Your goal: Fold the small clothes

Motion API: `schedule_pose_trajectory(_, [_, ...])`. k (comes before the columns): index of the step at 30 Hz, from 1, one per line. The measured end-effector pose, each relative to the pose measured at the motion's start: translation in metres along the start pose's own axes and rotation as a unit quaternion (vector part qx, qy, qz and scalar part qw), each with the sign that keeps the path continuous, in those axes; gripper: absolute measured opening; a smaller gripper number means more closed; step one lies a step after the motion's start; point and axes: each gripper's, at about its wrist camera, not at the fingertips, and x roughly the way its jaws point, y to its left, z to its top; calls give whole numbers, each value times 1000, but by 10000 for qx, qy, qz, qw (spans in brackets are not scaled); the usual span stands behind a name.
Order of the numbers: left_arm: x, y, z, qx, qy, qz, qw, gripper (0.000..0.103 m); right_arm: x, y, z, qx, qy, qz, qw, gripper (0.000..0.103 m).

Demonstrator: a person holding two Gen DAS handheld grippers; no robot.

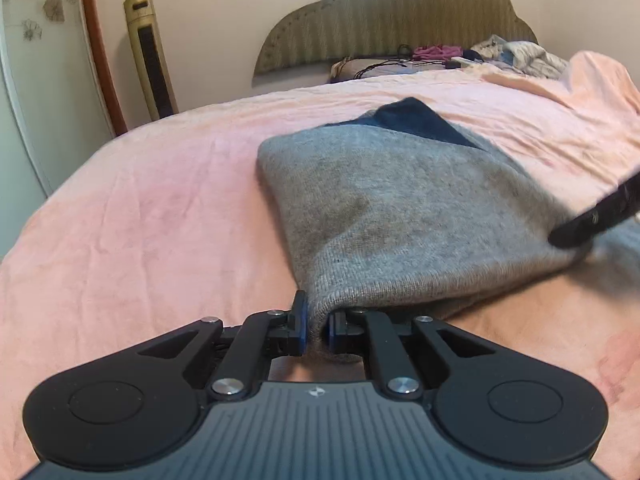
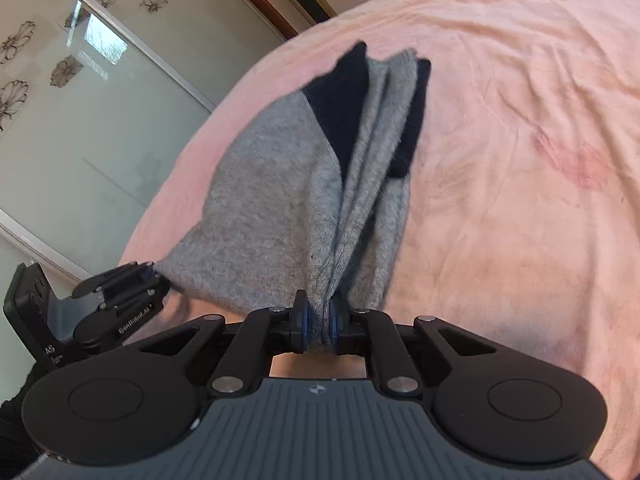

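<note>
On the pink bed [image 1: 160, 200], the left gripper [image 1: 318, 330] and right gripper [image 2: 318, 322] each pinch a near corner of the grey garment [image 1: 400, 208], seemingly mid-fold; next, carry both corners evenly toward its dark far edge.

My left hand-held gripper [image 1: 318, 326] pinches the near corner of the grey knit garment [image 1: 400, 208] on the pink bed [image 1: 160, 208]. My right hand-held gripper [image 1: 596, 216] touches its right edge. A dark blue part [image 1: 416, 118] shows toward the headboard [image 1: 400, 20].
</note>
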Motion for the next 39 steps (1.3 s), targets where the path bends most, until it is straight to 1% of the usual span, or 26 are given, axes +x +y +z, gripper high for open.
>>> schedule_pose_trajectory(1, [-4,-3,2,153,17,-69,9999,10,-2,-4,2,98,-25,71,9999,14])
schedule_pose_trajectory(2, [-10,-3,2,208,13,-218,9995,12,-5,-6,5,177,-56,139,9997,21])
schedule_pose_trajectory(3, [-17,3,2,188,36,-560,9982,19,-11,-7,8,254,-101,183,9995,33])
schedule_pose_trajectory(4, [-25,11,4,84,56,-998,9950,32,-19,-7,13,298,-199,295,9989,45])
schedule_pose_trajectory(5, [-30,22,6,-115,42,-1413,9899,41,-28,-6,19,291,-401,421,9979,72])
schedule_pose_trajectory(6, [-34,33,10,-373,-54,-1691,9849,67,-38,-6,25,252,-686,505,9960,94])
schedule_pose_trajectory(7, [-36,44,14,-728,-215,-1816,9804,91,-46,-6,33,209,-969,538,9936,101])
schedule_pose_trajectory(9, [-25,66,26,-1648,-419,-2004,9648,98,-46,-9,55,171,-1173,508,9916,103])
schedule_pose_trajectory(12, [21,92,41,-3000,-189,-2173,9287,98,-16,-22,92,287,-1022,209,9941,100])
schedule_pose_trajectory(15, [75,101,52,-3662,384,-1948,9091,97,27,-37,120,433,-707,-192,9964,95])
schedule_pose_trajectory(16, [89,101,56,-3684,495,-2036,9058,97,39,-39,126,471,-618,-246,9967,95])
schedule_pose_trajectory(17, [100,99,59,-3669,602,-2036,9057,96,51,-39,128,492,-531,-200,9972,95])
schedule_pose_trajectory(18, [105,95,64,-3570,534,-1949,9120,87,59,-37,129,463,-536,-155,9974,96])
schedule_pose_trajectory(19, [108,90,71,-3374,549,-1894,9205,46,64,-34,130,446,-557,-131,9974,94])
schedule_pose_trajectory(20, [111,84,77,-3201,644,-1760,9287,46,70,-30,130,421,-505,-1,9978,75])
schedule_pose_trajectory(21, [108,80,83,-3066,648,-1612,9358,41,77,-27,130,370,-383,-23,9986,27])
schedule_pose_trajectory(25, [92,61,90,-2110,424,-1310,9677,39,61,-22,119,85,-590,-139,9981,28])
schedule_pose_trajectory(26, [92,56,87,-1946,371,-1278,9718,42,55,-32,116,244,-687,-128,9973,27])
schedule_pose_trajectory(28, [90,54,81,-1955,274,-1280,9719,61,52,-52,109,599,-787,22,9951,25])
schedule_pose_trajectory(29, [89,57,79,-2095,314,-1299,9686,67,51,-59,106,774,-871,176,9930,27])
schedule_pose_trajectory(30, [89,60,75,-2242,395,-1347,9644,76,49,-61,102,899,-945,190,9913,41])
schedule_pose_trajectory(31, [87,64,71,-2367,465,-1415,9601,80,46,-60,98,961,-968,167,9905,47])
schedule_pose_trajectory(33, [83,69,65,-2480,559,-1501,9554,80,35,-52,88,867,-939,278,9914,72])
schedule_pose_trajectory(35, [75,70,60,-2482,590,-1483,9555,80,24,-41,75,718,-864,274,9933,88])
schedule_pose_trajectory(36, [72,69,58,-2485,620,-1474,9553,80,20,-38,69,671,-795,298,9941,93])
schedule_pose_trajectory(39, [69,58,57,-2335,603,-1388,9605,80,20,-24,53,515,-466,431,9967,94])
